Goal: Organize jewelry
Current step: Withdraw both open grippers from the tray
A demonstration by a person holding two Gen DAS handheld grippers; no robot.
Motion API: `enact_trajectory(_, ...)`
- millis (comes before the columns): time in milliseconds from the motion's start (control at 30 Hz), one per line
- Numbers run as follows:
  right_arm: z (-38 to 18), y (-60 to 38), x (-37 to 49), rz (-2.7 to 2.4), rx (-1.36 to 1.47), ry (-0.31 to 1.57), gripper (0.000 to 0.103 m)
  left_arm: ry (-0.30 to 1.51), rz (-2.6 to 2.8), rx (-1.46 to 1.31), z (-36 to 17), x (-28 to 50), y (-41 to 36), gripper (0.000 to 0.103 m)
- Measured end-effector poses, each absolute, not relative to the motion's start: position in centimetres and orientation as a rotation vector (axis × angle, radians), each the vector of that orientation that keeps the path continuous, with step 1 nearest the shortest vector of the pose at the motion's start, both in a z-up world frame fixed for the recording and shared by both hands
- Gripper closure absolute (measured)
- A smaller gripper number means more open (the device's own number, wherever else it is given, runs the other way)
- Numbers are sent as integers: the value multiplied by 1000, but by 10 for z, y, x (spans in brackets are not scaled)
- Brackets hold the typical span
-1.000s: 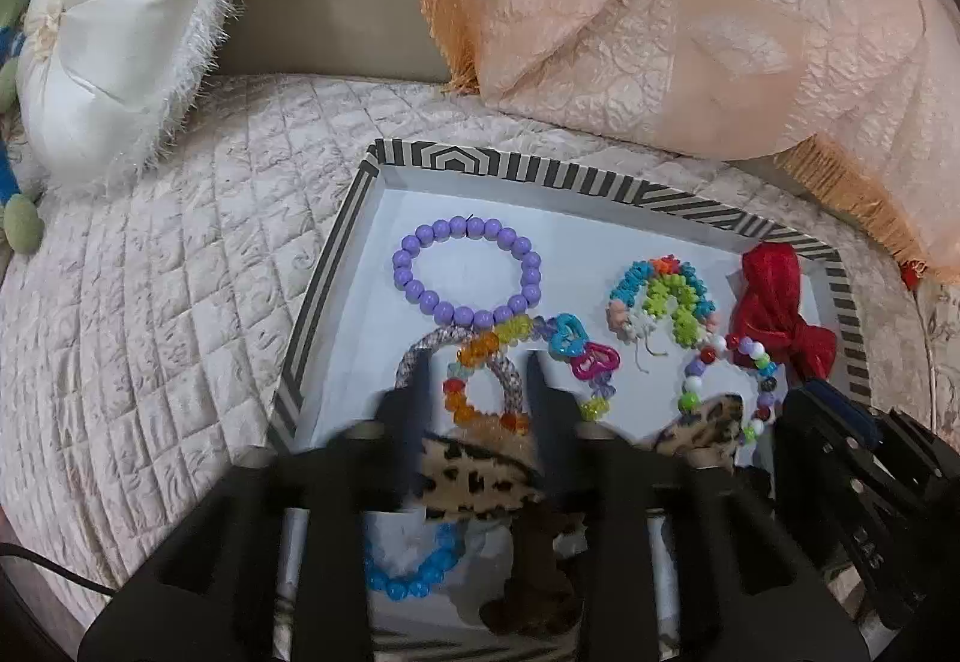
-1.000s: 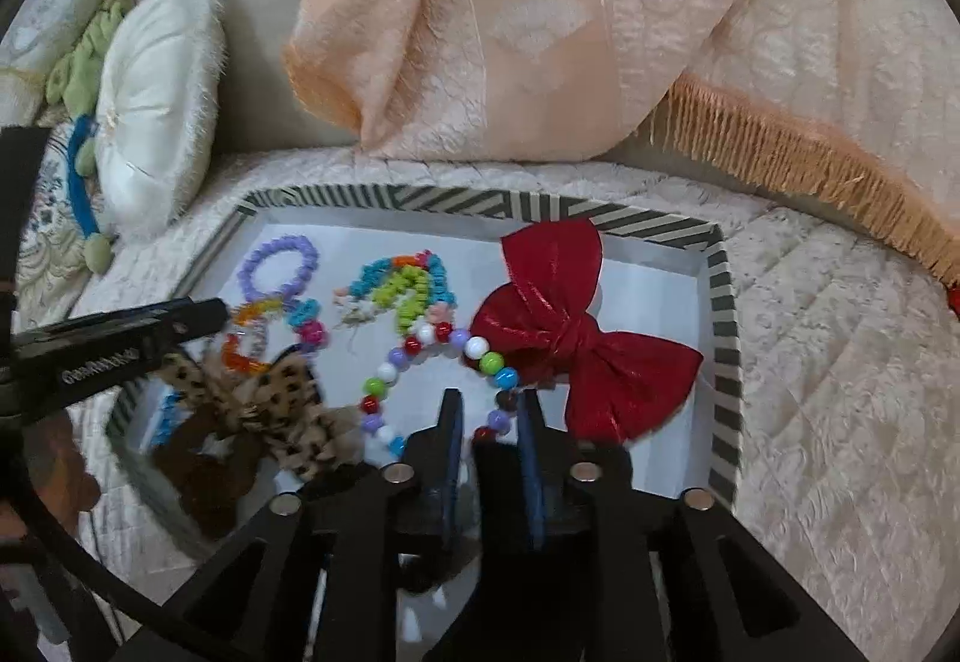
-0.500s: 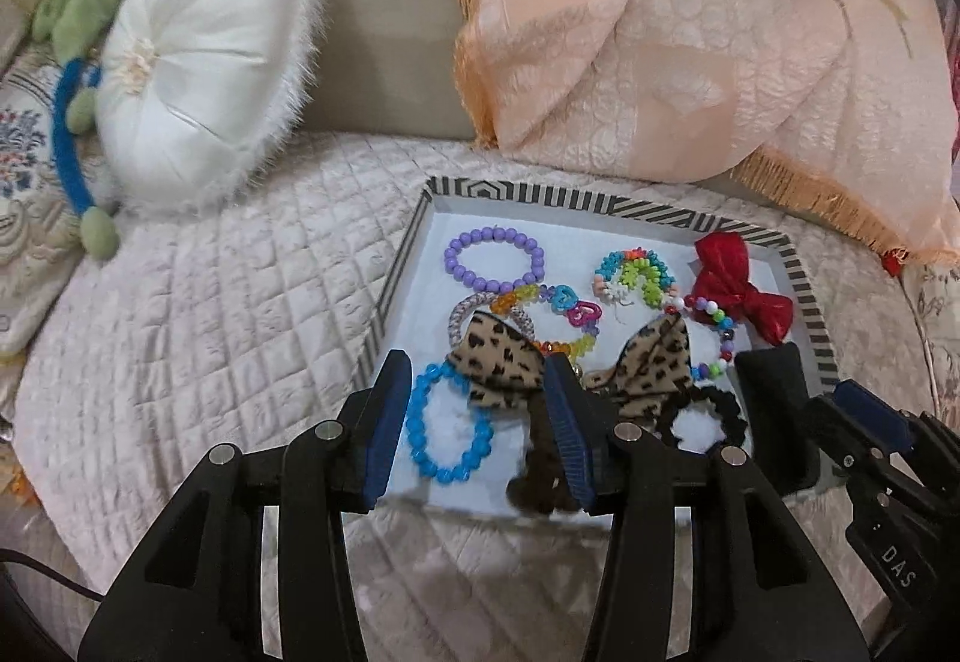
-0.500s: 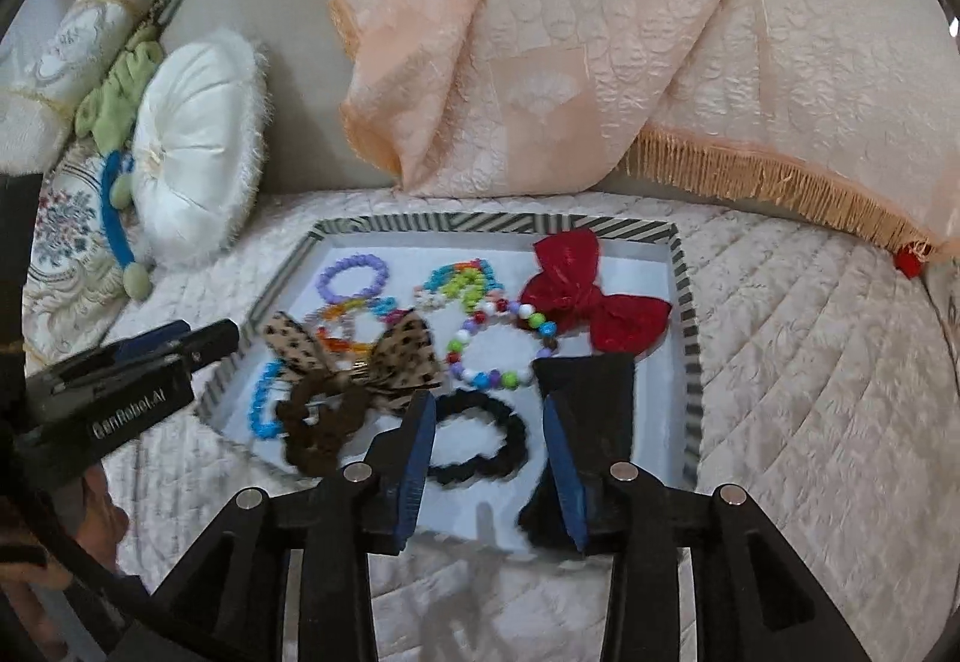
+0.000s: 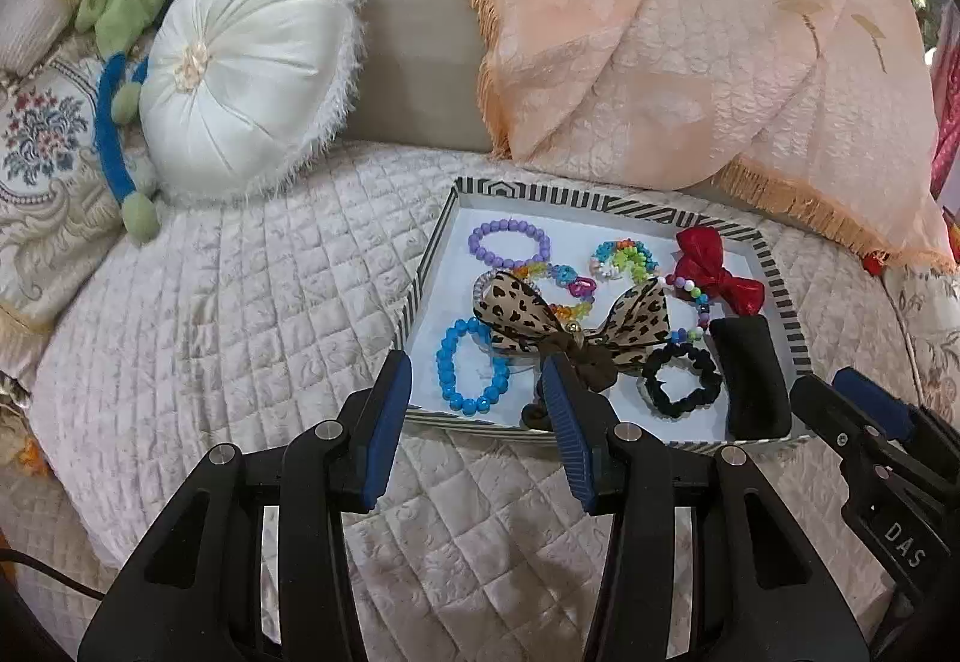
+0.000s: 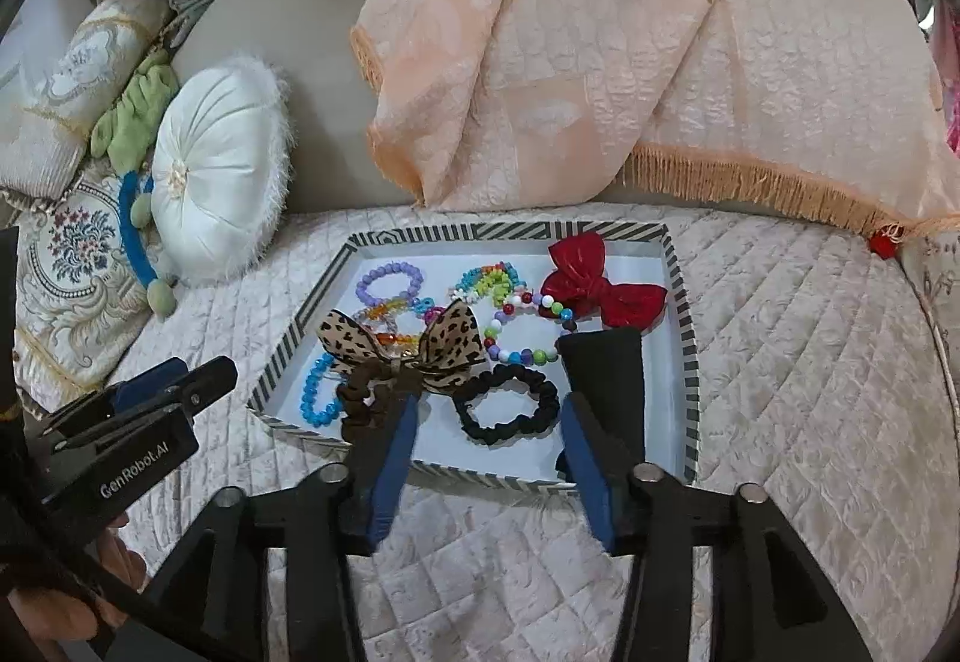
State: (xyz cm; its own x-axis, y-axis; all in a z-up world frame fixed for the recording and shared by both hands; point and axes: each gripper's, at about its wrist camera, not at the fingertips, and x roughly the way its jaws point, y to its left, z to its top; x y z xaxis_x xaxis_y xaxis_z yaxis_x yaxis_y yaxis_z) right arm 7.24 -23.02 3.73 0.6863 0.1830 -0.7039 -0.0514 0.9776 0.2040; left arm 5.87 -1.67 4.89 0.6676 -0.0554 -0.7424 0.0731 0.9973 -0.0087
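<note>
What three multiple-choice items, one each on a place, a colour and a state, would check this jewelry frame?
1. Where does the black scrunchie lie?
A. on the quilt
B. in the tray
C. on the white pillow

2. What colour is the bow in the tray's far right corner?
A. red
B. green
C. yellow

3. How do the left claw and right claw stand?
A. both shut on beads
B. left open, right shut
C. both open, holding nothing

Key: 1 B, it sits inside the striped rim near the front edge; 2 A, the shiny bow is red; 3 C, both pairs of fingers are spread with nothing between them.
</note>
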Motion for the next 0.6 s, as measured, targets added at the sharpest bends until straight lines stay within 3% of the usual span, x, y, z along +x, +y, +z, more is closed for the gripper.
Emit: enact_trajectory(600, 55, -224, 50, 107, 140, 772, 43, 761, -55, 33, 73, 28, -12, 58)
